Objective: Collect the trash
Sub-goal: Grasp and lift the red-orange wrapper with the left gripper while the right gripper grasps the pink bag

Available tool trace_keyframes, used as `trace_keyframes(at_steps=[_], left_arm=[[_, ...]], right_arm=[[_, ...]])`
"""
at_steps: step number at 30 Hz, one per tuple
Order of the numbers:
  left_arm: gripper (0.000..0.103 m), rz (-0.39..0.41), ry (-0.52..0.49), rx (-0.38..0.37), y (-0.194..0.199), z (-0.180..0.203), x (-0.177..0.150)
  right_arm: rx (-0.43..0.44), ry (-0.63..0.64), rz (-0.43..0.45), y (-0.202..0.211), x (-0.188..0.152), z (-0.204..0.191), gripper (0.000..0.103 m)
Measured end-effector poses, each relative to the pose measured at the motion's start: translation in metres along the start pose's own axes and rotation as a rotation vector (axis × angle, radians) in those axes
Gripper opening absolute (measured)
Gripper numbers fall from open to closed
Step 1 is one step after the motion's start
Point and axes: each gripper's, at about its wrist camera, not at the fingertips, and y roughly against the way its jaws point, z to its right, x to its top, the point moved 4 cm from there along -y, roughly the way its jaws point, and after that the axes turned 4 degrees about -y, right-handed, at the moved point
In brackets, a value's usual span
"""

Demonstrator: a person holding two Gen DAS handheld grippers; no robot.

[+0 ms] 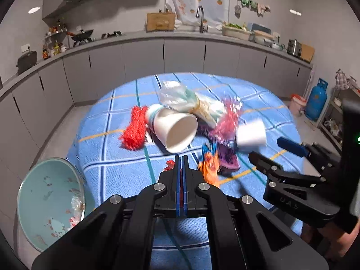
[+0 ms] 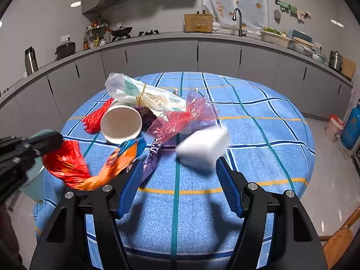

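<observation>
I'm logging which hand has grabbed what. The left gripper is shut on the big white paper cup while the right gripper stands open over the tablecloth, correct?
Not the cup. The left gripper is shut on the red and orange wrapper, as the right wrist view shows; the white paper cup lies free on the tablecloth. The right gripper does stand open over it.

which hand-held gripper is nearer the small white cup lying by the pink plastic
Right. The right hand-held gripper is open just in front of the small white cup; the left hand-held gripper, shut on an orange wrapper, is off to its left.
</observation>
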Motion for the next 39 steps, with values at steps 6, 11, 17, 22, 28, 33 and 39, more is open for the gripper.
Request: trace_keyframes(at_steps=[6,11,17,22,28,33,39], left_arm=[[0.001,0.063,0.011,0.044,0.024,-0.012,0.011],[0.001,0.105,0.050,0.088,0.043,-0.031,0.014],[0.001,0.149,0.073,0.153,0.060,-0.053,0.017],[0.001,0.162,0.090,0.166,0.067,-0.061,0.016],[0.001,0.165,0.100,0.165,0.069,-0.066,0.015],[0.001,0.166,0.113,0.168,0.069,-0.070,0.014],[0.001,0.188,0.120,0.206,0.065,-0.079,0.022]], right_arm=[[0.018,-0.012,-0.002,0.000,-0.001,-0.001,0.066],[0.010,-0.030,0.025,0.006,0.003,0.007,0.065],[0.037,-0.027,0.018,0.004,0.006,-0.002,0.062],[0.066,0.012,-0.005,-0.009,0.011,-0.024,0.051],[0.073,0.007,-0.087,-0.032,0.003,-0.030,0.029],[0.080,-0.018,-0.051,-0.019,0.008,-0.024,0.032],[0.060,-0.069,0.003,-0.018,0.028,-0.009,0.058]])
